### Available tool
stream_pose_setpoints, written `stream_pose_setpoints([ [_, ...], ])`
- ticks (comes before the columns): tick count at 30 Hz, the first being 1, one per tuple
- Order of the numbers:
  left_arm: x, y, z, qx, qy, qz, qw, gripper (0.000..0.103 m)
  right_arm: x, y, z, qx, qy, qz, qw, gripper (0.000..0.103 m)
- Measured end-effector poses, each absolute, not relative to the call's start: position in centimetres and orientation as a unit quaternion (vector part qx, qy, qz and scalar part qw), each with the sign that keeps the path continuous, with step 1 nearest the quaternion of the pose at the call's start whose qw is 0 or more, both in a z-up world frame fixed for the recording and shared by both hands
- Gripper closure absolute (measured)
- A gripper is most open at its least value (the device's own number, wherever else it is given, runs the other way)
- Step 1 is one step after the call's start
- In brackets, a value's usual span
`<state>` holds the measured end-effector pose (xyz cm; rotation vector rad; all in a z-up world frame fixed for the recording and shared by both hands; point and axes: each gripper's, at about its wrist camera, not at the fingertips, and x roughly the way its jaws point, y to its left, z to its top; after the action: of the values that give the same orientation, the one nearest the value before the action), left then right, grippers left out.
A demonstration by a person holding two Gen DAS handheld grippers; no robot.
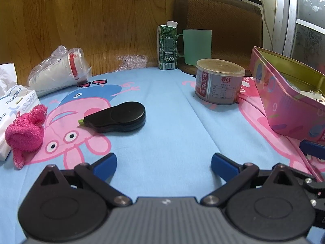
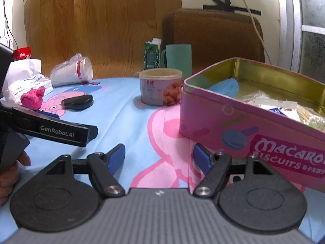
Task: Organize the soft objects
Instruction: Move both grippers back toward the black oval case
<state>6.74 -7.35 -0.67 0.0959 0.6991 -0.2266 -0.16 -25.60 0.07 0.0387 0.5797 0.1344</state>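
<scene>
Over at the left, the pink knitted piece [image 1: 25,134] leans on a tissue pack [image 1: 14,109], near a black tape dispenser [image 1: 117,120]. Both the left tool [image 1: 164,163] and right tool [image 2: 158,156] are spread, empty, beside the pink tin [image 2: 254,126].

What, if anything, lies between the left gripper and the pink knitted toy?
Nothing visible. The pink knitted toy lies against the tissue pack, with only bare tablecloth between it and the open left gripper. The black tape dispenser lies further back, off that line.
</scene>
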Motion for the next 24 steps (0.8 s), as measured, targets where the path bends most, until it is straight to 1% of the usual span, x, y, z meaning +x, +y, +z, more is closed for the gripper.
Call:
stream_pose_setpoints([
  [4,6.72,-7.32,-0.65,0.046,0.342,-0.112,0.932,0.0,0.28,-25.7,-0.09,0.024,0.301,0.073,0.951,0.022],
  [24,6.52,-7.15,-0.63,0.044,0.341,-0.112,0.932,0.0,0.31,-25.48,-0.11,0.015,0.303,0.075,0.95,0.019],
])
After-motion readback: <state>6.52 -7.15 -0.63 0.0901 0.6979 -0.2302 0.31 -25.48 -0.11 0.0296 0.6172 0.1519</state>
